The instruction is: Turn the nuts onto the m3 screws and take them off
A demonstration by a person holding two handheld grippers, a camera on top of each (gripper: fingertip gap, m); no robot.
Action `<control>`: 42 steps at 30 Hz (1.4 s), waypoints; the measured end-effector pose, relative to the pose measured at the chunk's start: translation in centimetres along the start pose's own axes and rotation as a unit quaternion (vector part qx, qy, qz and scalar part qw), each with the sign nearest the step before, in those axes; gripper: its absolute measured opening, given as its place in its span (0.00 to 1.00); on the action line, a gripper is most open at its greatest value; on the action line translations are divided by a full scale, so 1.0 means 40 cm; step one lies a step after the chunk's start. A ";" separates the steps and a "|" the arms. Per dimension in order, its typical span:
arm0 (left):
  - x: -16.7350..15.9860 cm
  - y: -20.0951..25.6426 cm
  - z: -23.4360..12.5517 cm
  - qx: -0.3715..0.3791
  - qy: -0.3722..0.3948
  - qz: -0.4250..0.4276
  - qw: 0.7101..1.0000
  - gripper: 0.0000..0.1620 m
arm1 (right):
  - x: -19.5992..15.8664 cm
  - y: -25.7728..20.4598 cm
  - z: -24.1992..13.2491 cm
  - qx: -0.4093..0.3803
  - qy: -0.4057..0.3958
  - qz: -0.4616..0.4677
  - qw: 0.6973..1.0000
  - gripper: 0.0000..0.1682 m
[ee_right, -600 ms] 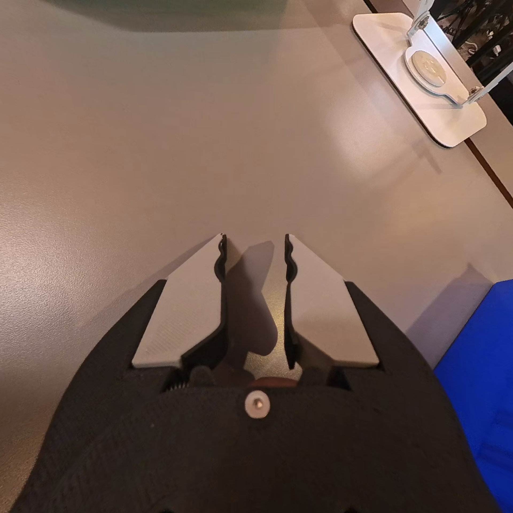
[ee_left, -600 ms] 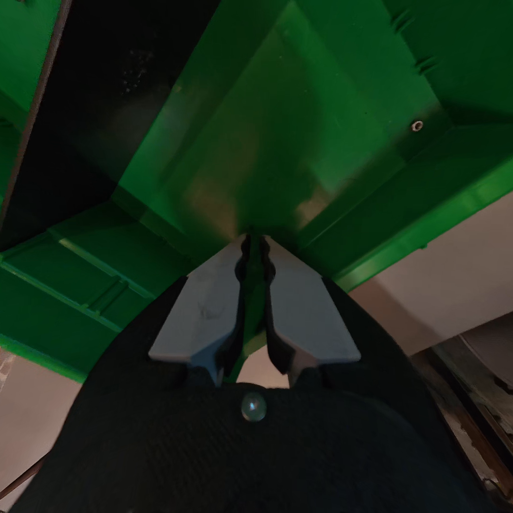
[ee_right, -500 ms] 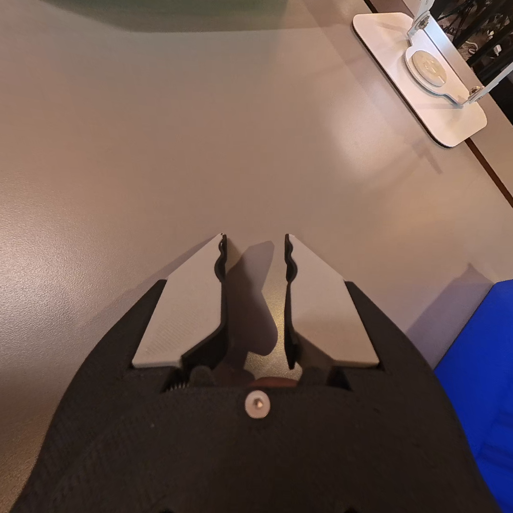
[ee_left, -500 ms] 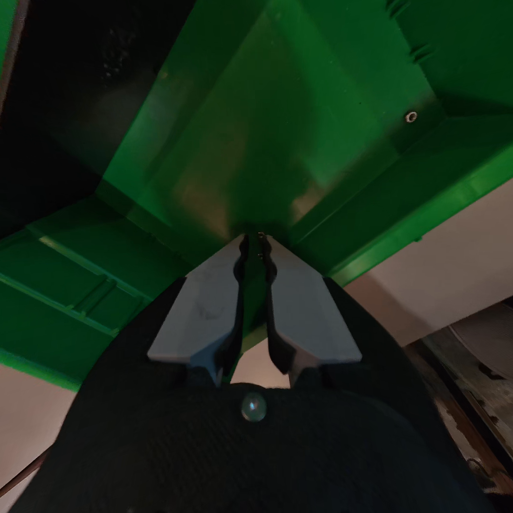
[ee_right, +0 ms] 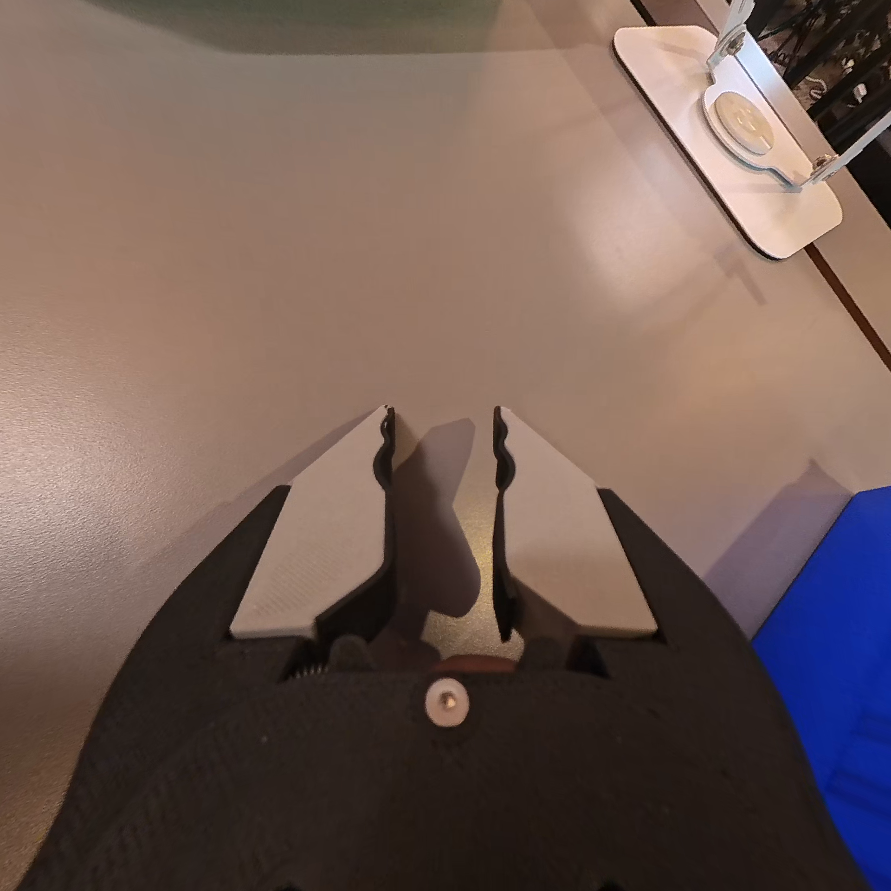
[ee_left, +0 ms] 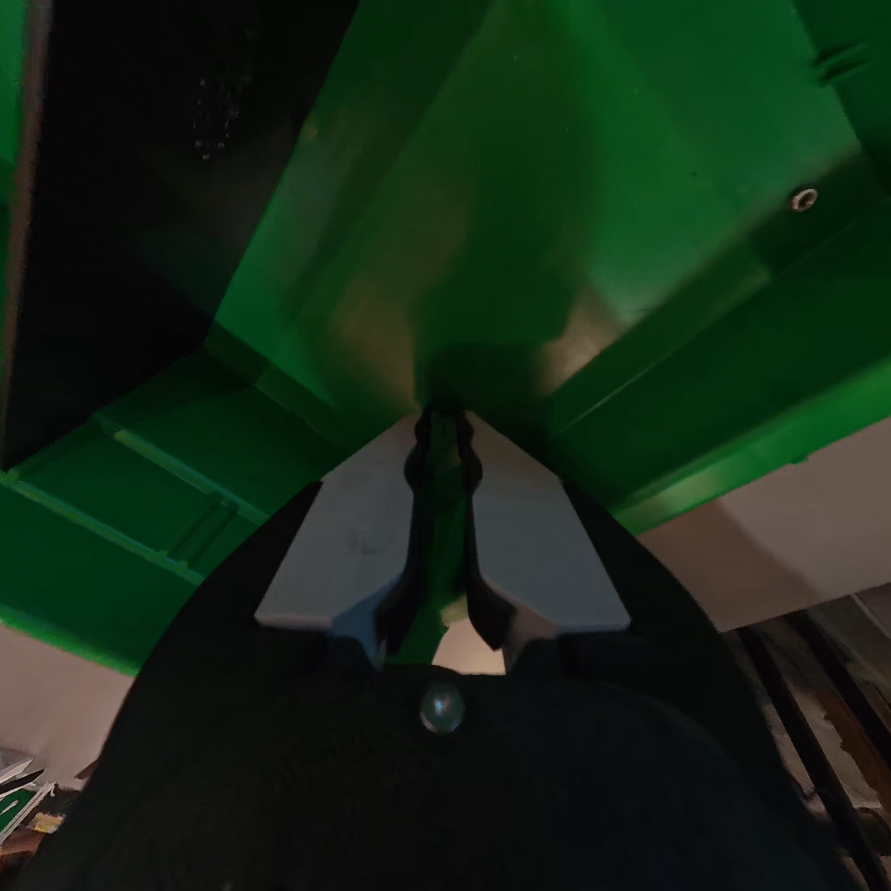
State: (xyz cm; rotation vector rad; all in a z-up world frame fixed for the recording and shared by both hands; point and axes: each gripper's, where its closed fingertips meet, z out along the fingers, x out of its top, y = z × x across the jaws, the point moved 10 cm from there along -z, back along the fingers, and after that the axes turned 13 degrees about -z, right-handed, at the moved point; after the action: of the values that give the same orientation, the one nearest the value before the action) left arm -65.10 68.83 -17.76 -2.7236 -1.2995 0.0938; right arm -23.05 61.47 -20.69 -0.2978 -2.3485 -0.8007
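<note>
- Reaching into the green bin (ee_left: 482, 193), your left gripper (ee_left: 442, 414) has its jaws nearly together at the near floor; whether they pinch something tiny, you cannot tell.
- Your right gripper (ee_right: 443, 410) hovers with jaws apart over the bare table (ee_right: 289, 241), holding nothing.
- One nut (ee_left: 804, 198) lies in the bin's far right corner, hole facing up at you.
- Judged step: fetching a part; next you need a confirmed pinch before lifting.
- No screw shows, so its axis is unknown.

I see a pale beige bench (ee_right: 337, 241), warm light pooling on it (ee_right: 627, 250), dark flooring (ee_left: 829, 675) past its edge.
</note>
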 end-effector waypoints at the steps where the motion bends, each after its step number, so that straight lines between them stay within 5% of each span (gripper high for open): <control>1: 0.002 -0.003 -0.002 0.004 0.008 -0.003 1.000 0.07 | 0.000 0.000 0.000 0.000 0.000 0.000 1.000 0.23; 10: -0.027 -0.013 -0.031 -0.014 -0.020 0.004 1.000 0.11 | 0.000 -0.001 0.000 0.001 0.000 0.000 1.000 0.22; 19: 0.016 0.022 0.004 -0.038 -0.118 0.130 0.984 0.12 | -0.001 0.001 0.001 0.006 0.001 0.005 1.000 0.22; 22: 0.020 0.037 0.007 0.005 -0.133 0.193 0.972 0.08 | -0.002 0.003 0.000 0.006 0.001 0.005 1.000 0.22; 25: 0.026 0.033 0.009 0.050 -0.106 0.173 0.978 0.00 | -0.002 0.001 -0.001 0.006 0.001 0.002 1.000 0.22; 27: 0.028 0.022 0.005 0.072 -0.070 0.151 0.983 0.08 | -0.002 0.000 -0.001 0.005 0.001 -0.001 1.000 0.21; 32: 0.020 -0.020 -0.027 0.086 -0.015 0.077 0.993 0.10 | -0.002 -0.002 -0.002 0.005 0.002 -0.002 1.000 0.21; 42: -0.020 -0.003 -0.007 0.035 -0.101 0.093 0.990 0.15 | -0.001 -0.004 -0.003 0.001 0.000 -0.009 1.000 0.21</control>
State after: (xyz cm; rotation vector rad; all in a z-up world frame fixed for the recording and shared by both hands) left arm -65.67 68.26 -17.46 -2.8265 -1.0588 0.4340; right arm -23.03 61.27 -20.72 -0.2766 -2.3538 -0.8078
